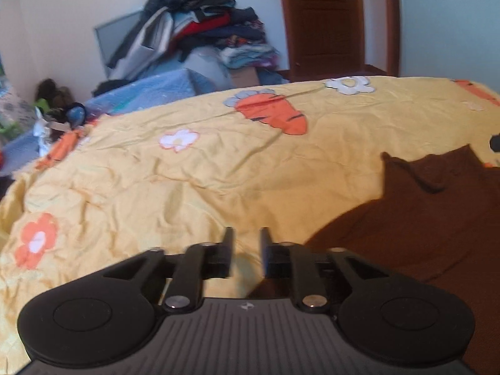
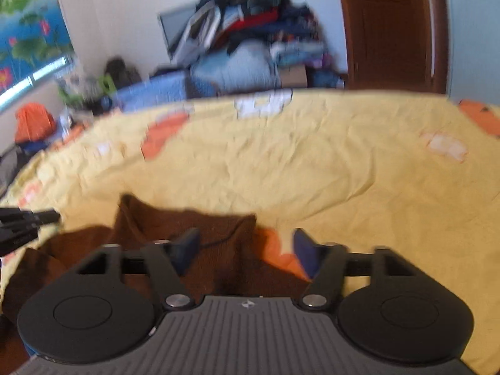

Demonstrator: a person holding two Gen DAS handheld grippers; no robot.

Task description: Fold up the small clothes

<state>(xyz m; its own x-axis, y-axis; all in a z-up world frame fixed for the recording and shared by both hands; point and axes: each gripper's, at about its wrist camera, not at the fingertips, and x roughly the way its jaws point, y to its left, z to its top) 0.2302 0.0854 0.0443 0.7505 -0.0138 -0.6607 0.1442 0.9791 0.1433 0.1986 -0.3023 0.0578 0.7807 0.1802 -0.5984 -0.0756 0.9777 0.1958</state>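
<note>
While right wrist shows wall poster (image 2: pixel 28 31), left misses it.

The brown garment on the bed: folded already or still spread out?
Partly folded, it seems: the brown garment lies on the yellow bedspread with one layer turned over another. Neither claw holds it. How neatly it is folded, I cannot tell.

The left claw (image 1: pixel 247 251) hangs over a bed covered by a rumpled yellow sheet (image 1: pixel 193 187) printed with an orange carrot (image 1: pixel 275 114) and white and orange flowers. Its two black fingers (image 1: pixel 227 250) stand a narrow gap apart with nothing between them. A brown knitted garment (image 1: pixel 422 212) lies spread on the sheet to the claw's right. Beyond the bed, a heap of clothes (image 1: pixel 203 28) rises against the white wall, beside a brown wooden door (image 1: pixel 325 18).
</note>
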